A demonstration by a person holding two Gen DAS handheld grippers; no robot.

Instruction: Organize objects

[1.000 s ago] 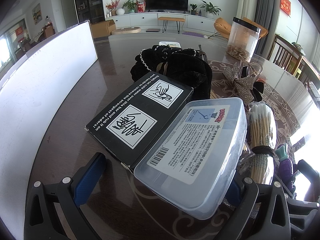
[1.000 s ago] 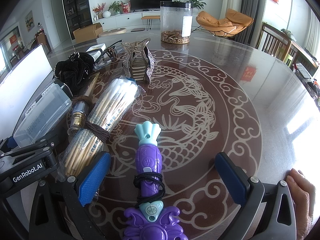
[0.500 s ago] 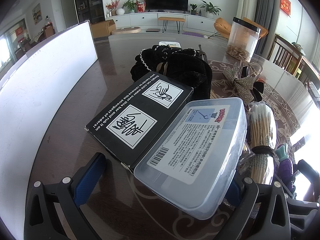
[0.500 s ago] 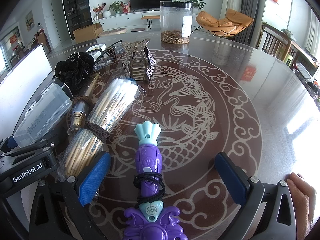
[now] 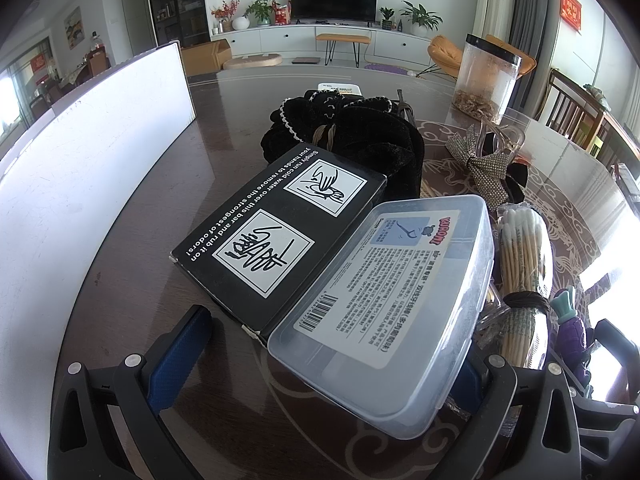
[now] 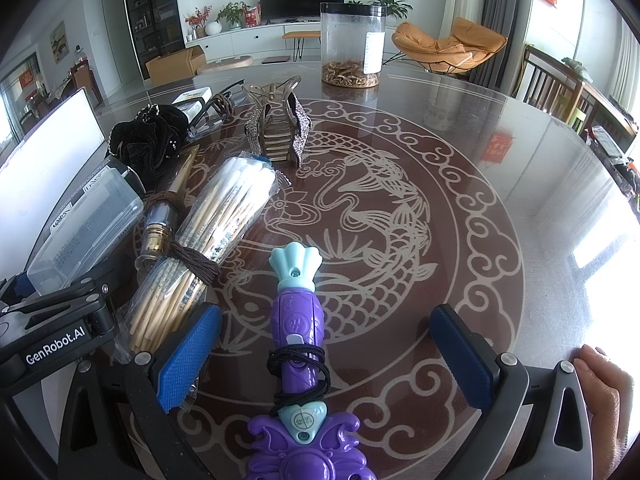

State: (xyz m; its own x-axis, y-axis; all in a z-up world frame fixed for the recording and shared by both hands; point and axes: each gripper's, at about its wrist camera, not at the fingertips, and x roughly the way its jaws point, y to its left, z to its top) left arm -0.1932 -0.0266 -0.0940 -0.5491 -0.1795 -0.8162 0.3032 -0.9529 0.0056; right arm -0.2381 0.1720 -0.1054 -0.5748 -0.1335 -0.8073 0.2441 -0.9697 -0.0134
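On the far left of the table (image 5: 120, 264) stands a white board (image 5: 92, 152), w/ a black box (image 5: 276, 236) lying beside it and a clear plastic case (image 5: 400, 292) overlapping the box's right edge, tilted up on it. The left gripper (image 5: 320, 344) is wide open, empty; its blue pads (image 5: 180, 348) sit either side of the case's near end, left pad well clear, right pad mostly hidden behind the case. Risk: if it closes here it may catch box corner and case together, or the propped case may skid off the box since it rests on an edge. Behind them a black velvet scrunchie (image 5: 352, 140) touches the box's far end, so any push fwd shoves it too.

Moving right: a cotton swab bundle (image 6: 216, 232) tied w/ a brown band lies just beside the case, a small bottle (image 6: 160, 224) wedged btwn them. Tight packing means dragging one item likely rolls its neighbours.

Further right, the right gripper (image 6: 324, 352) is also fully open, holding nothing, straddling a purple toy wand (image 6: 296, 320) w/ a black hair tie wrapped round it. The wand's rounded, glossy body could twist out of the pads, and the hair tie could snag. A rhinestone hair clip (image 6: 280, 128) and clear jar (image 6: 352, 44) stand well apart, out of harm. A hand (image 6: 604, 384) grips the right handle.
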